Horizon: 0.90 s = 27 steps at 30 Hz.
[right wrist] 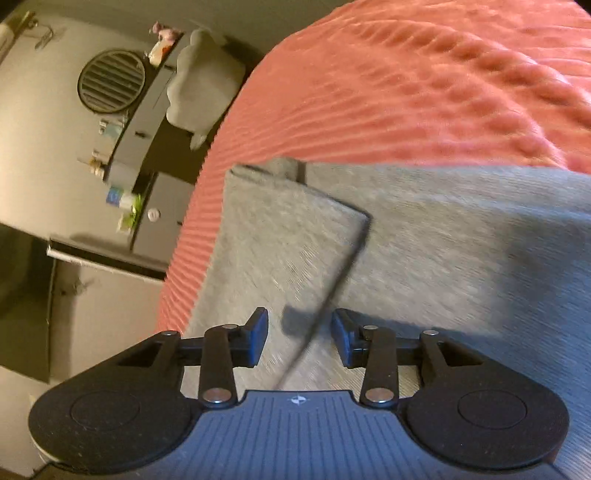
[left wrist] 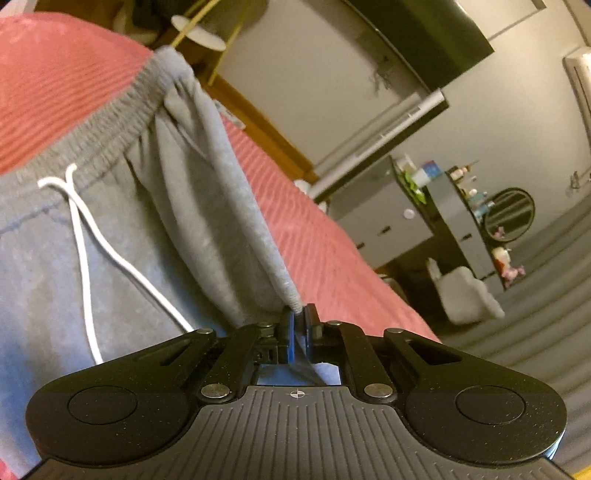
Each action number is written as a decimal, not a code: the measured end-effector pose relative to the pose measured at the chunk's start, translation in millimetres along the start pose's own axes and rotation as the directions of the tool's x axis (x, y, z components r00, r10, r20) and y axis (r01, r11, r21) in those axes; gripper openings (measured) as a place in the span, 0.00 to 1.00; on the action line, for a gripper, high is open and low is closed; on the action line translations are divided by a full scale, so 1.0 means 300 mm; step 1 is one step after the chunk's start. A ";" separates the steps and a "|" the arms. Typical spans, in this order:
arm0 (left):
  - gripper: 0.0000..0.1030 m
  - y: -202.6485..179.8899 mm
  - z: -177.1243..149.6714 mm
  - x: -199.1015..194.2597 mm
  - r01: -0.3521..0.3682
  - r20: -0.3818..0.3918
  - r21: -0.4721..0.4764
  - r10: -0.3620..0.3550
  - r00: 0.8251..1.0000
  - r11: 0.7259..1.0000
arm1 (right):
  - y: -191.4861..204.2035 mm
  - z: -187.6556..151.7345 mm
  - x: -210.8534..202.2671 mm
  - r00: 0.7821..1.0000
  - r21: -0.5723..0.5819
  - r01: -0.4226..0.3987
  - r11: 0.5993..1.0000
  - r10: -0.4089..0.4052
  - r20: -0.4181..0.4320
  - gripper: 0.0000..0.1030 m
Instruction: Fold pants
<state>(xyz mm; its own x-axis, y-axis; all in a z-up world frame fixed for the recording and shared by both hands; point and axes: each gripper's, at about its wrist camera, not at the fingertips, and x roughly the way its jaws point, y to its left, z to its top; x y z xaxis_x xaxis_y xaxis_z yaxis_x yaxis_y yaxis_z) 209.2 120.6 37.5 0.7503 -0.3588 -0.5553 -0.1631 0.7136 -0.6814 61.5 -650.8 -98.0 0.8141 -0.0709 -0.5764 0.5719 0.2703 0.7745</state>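
Observation:
Grey sweatpants (left wrist: 122, 229) with an elastic waistband (left wrist: 122, 107) and a white drawstring (left wrist: 83, 236) lie on a red ribbed bedspread (left wrist: 314, 221). My left gripper (left wrist: 300, 314) is shut on the waistband's edge and lifts a ridge of fabric off the bed. In the right wrist view the pant legs (right wrist: 424, 240) lie flat, one leg end (right wrist: 280, 236) folded over the other. My right gripper (right wrist: 300, 326) is open just above the cloth, its jaws on either side of the leg's edge seam.
The bedspread (right wrist: 424, 92) extends beyond the pants. Past the bed's edge stand a grey dresser (left wrist: 391, 218) with small items on top, a round mirror (left wrist: 509, 214), a pale soft chair (left wrist: 465, 295) and a dark wall-mounted screen (left wrist: 424, 33).

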 end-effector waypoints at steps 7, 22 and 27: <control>0.05 0.071 0.009 0.045 -0.032 -0.018 -0.019 0.032 0.999 0.999 | 0.034 0.013 0.053 1.000 -0.068 -0.001 0.998 0.001 0.002 0.15; 0.67 0.025 0.228 0.213 -0.076 -0.012 -0.019 0.076 0.997 0.997 | 0.015 -0.008 -0.012 1.000 -0.135 -0.006 0.991 0.007 0.004 0.06; 0.67 0.001 0.275 0.377 -0.124 -0.080 -0.014 0.122 0.989 0.992 | 0.042 -0.001 -0.027 1.000 -0.155 -0.024 0.988 0.025 0.010 0.06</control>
<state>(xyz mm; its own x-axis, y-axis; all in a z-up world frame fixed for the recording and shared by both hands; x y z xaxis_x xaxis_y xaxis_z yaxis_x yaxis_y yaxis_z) 347.0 129.8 13.8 0.6711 -0.3158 -0.6707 -0.2636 0.7440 -0.6140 62.1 -646.4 -83.5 0.8293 -0.0734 -0.5540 0.5301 0.4170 0.7383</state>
